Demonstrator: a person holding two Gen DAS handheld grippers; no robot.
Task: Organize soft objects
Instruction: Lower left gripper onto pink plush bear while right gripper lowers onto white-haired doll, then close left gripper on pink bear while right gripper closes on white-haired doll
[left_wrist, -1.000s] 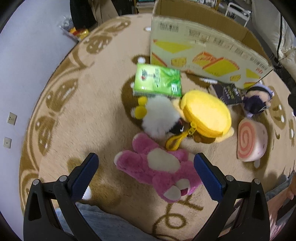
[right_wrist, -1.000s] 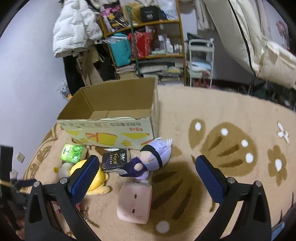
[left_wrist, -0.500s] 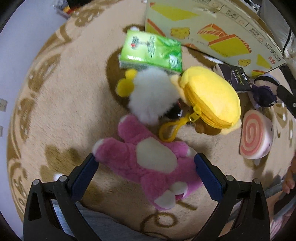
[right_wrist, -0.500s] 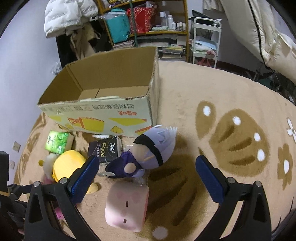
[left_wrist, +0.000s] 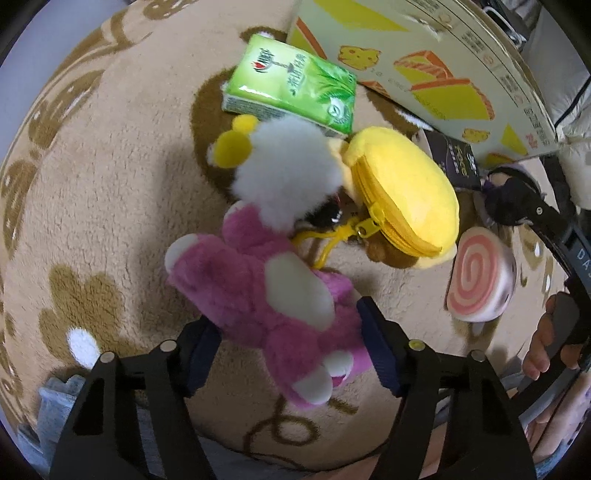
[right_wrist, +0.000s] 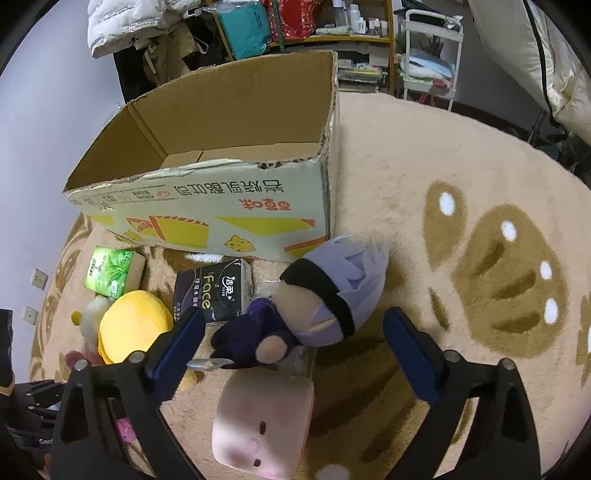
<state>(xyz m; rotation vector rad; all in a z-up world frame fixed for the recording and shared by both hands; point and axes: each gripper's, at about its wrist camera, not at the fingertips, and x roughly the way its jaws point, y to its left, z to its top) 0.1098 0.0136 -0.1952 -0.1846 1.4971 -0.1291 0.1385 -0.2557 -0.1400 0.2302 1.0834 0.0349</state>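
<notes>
A pink plush bear (left_wrist: 258, 291) lies on the beige rug, and my left gripper (left_wrist: 288, 350) is closing on its lower body from above, both pads against the fur. A purple-haired doll (right_wrist: 325, 295) lies in front of the cardboard box (right_wrist: 207, 210). My right gripper (right_wrist: 295, 354) hangs over the doll with its jaws closing; the doll's head sits between the fingers, untouched. A pink swirl-roll plush (right_wrist: 262, 421) lies just under the doll. A yellow zip pouch (left_wrist: 402, 199) and a white fluffy plush (left_wrist: 288, 170) rest against the bear's head.
A green tissue pack (left_wrist: 291, 85) and a black tissue pack (right_wrist: 214, 288) lie by the box's front wall. The box stands open with its inside bare. Cluttered shelves (right_wrist: 314, 29) and a white rack (right_wrist: 432, 55) line the far wall. A person's hand (left_wrist: 546, 350) holds the right tool.
Both grippers have come down closer to the rug. The left jaws have narrowed around the pink bear. The right jaws have narrowed a little over the doll.
</notes>
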